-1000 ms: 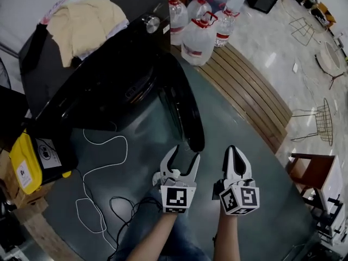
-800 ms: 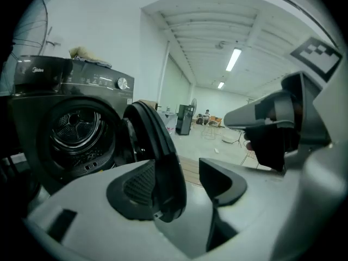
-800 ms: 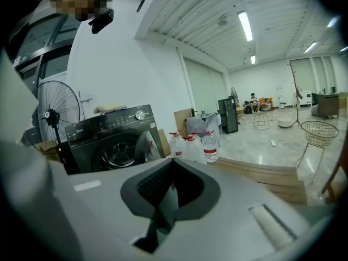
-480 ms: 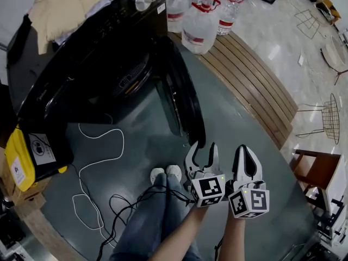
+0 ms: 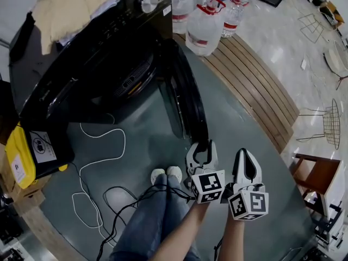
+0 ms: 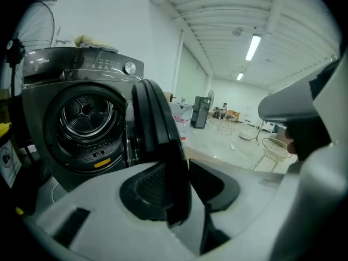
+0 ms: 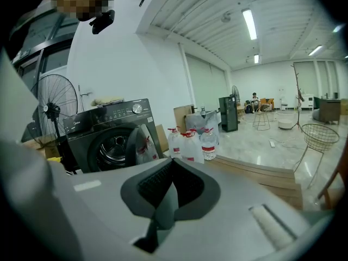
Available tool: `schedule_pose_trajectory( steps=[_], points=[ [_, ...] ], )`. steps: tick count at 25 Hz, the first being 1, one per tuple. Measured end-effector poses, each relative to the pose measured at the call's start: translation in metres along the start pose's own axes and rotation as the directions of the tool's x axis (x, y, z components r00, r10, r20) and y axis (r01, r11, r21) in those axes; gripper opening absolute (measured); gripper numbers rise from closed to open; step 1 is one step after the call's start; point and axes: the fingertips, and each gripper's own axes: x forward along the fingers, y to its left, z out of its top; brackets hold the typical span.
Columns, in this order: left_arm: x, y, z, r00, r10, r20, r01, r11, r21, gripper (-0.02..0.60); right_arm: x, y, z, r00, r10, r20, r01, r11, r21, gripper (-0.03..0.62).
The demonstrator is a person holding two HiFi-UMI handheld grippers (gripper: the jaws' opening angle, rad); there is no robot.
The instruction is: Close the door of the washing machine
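Observation:
A black front-loading washing machine (image 5: 92, 64) stands at upper left with its round door (image 5: 187, 99) swung wide open toward me. My left gripper (image 5: 201, 148) sits at the door's free outer edge. Its jaws have just been closing. In the left gripper view the door's rim (image 6: 157, 129) runs between the two pads, which press on it, and the steel drum (image 6: 87, 113) shows behind. My right gripper (image 5: 246, 155) hovers just right of the left one, shut on nothing, apart from the door. The right gripper view shows its pads (image 7: 157, 186) meeting, the washing machine (image 7: 117, 132) beyond.
Several large water bottles (image 5: 205, 29) stand behind the door's hinge side. A cream cloth (image 5: 70, 7) lies on the machine. A yellow box (image 5: 22, 156), white cable (image 5: 103, 140) and black cables lie left. A wooden step (image 5: 244, 86) and chair (image 5: 315, 178) are to the right. My shoes (image 5: 166, 174) are below.
My left gripper moved right and down to the door's outer edge and its jaws narrowed onto the rim. The right gripper sank slightly. My legs came into view.

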Motion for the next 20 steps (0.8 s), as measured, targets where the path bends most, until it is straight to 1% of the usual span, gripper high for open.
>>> schedule_pose_trajectory(
  steps=[5,10,13,15,17,20],
  points=[
    [-0.008,0.010,-0.004,0.999,-0.034,-0.025,0.034,0.999,0.001,0.123,0.005,0.011,0.000,1.000,0.022,-0.019,-0.022,1.000,-0.004,0.013],
    [-0.028,0.042,-0.009,0.998,-0.015,-0.066,0.016,1.000,0.015,0.110,0.023,0.039,0.005,0.996,0.081,-0.046,-0.081,0.997,-0.010,0.013],
    [-0.042,0.076,-0.013,0.996,0.022,-0.088,-0.022,1.000,0.004,0.092,0.038,0.069,0.007,0.988,0.137,-0.067,-0.138,0.990,-0.019,0.013],
    [-0.053,0.103,-0.015,0.993,0.056,-0.100,-0.056,0.998,0.010,0.081,0.048,0.093,0.007,0.980,0.182,-0.082,-0.184,0.983,-0.025,0.014],
    [-0.062,0.132,-0.017,0.990,0.088,-0.106,-0.086,0.996,0.019,0.072,0.059,0.118,0.006,0.969,0.227,-0.099,-0.231,0.972,-0.032,0.012],
    [-0.070,0.177,-0.015,0.988,0.116,-0.102,-0.116,0.993,0.012,0.067,0.076,0.157,0.005,0.948,0.295,-0.123,-0.301,0.953,-0.040,0.014]
  ],
)
